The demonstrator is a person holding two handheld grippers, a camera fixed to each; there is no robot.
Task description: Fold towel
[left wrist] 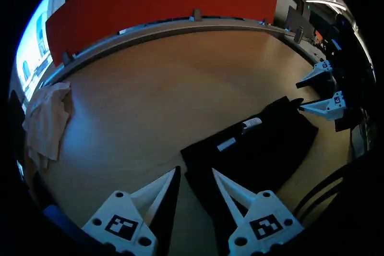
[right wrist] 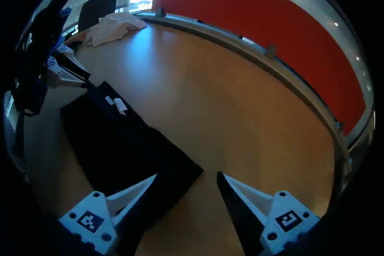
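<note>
A black towel [left wrist: 259, 150] lies flat on the wooden table [left wrist: 168, 88], with small white tags [left wrist: 252, 122] on top. My left gripper [left wrist: 194, 170] is open, its fingertips on either side of the towel's near corner. At the towel's far end, my right gripper [left wrist: 300, 96] stands open beside the other corner. In the right gripper view the towel [right wrist: 120, 145] runs away to the left, and one corner lies between the open fingers of the right gripper [right wrist: 187, 174]. The left gripper [right wrist: 85, 77] sits at the towel's far end, held by a gloved hand.
A crumpled beige cloth [left wrist: 45, 121] [right wrist: 115, 25] lies at the table's far edge. A red partition [left wrist: 158, 1] [right wrist: 269, 20] runs along the curved back edge. A dark chair [right wrist: 98, 8] stands behind the beige cloth. Bare wood [right wrist: 216, 102] stretches beside the towel.
</note>
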